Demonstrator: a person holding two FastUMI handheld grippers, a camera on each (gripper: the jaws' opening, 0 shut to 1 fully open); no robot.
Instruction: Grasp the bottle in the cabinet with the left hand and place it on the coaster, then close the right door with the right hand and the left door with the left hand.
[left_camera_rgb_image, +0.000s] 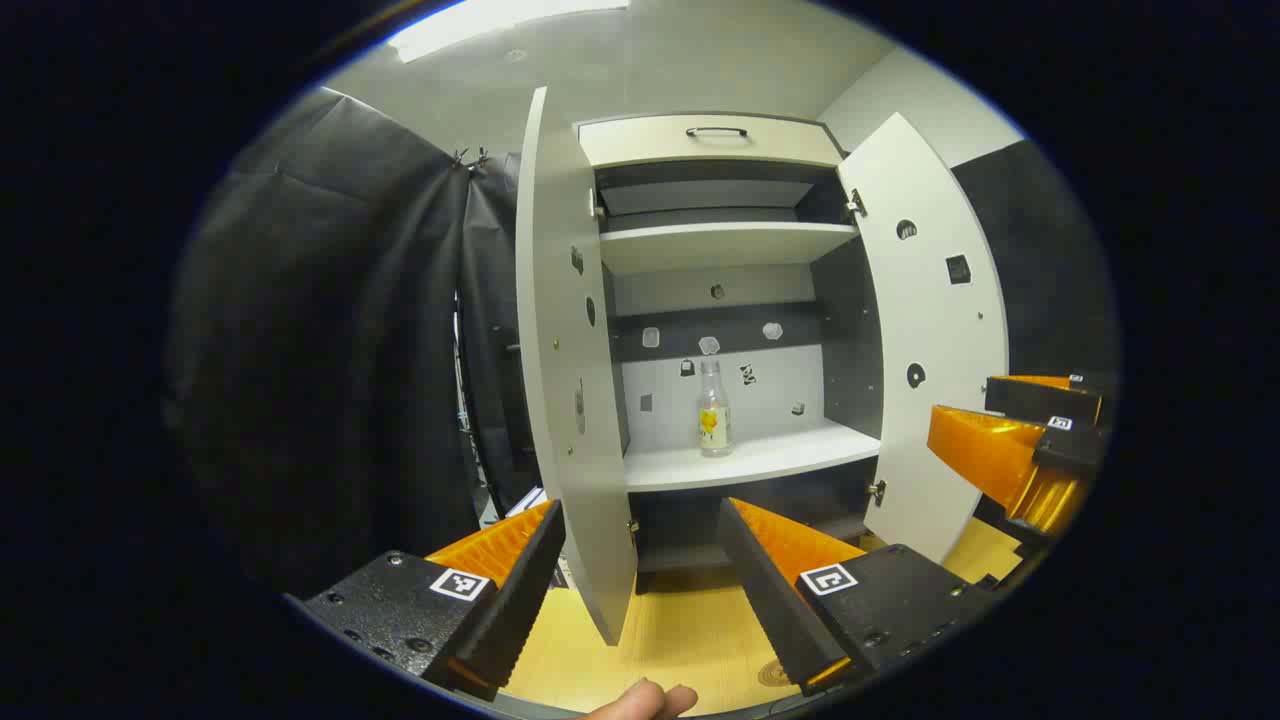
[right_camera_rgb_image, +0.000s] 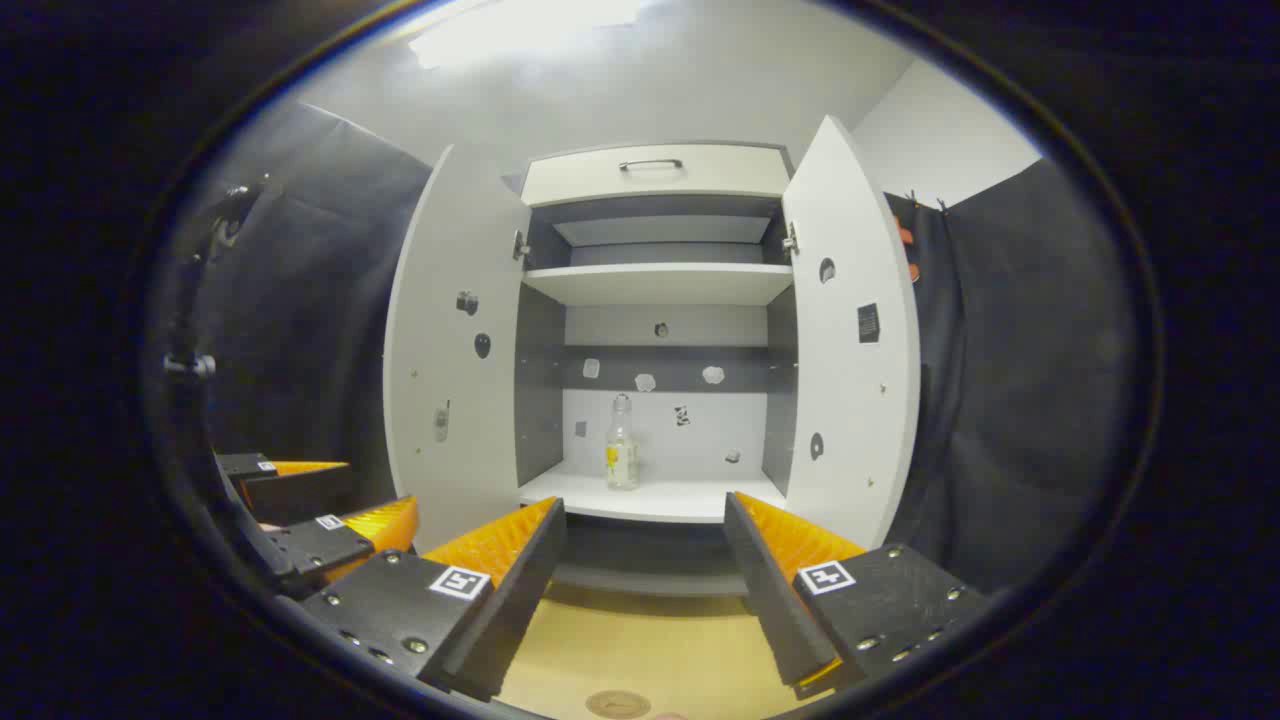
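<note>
A clear glass bottle (left_camera_rgb_image: 713, 410) with a yellow label stands upright on the lower shelf (left_camera_rgb_image: 760, 460) of the white cabinet, near its back wall. The left door (left_camera_rgb_image: 565, 380) and the right door (left_camera_rgb_image: 925, 350) both hang wide open. My left gripper (left_camera_rgb_image: 640, 515) is open and empty, well short of the shelf, with the left door's edge between its fingers. In the right gripper view the bottle (right_camera_rgb_image: 621, 443) is centred ahead of my right gripper (right_camera_rgb_image: 645, 510), also open and empty. A round coaster (right_camera_rgb_image: 617, 704) lies on the wooden table in front of the cabinet.
An upper shelf (left_camera_rgb_image: 725, 240) and a drawer with a handle (left_camera_rgb_image: 716, 131) sit above the bottle. Black cloth walls stand on both sides. The coaster's edge (left_camera_rgb_image: 775, 672) and a person's fingertip (left_camera_rgb_image: 645, 700) show low in the left gripper view.
</note>
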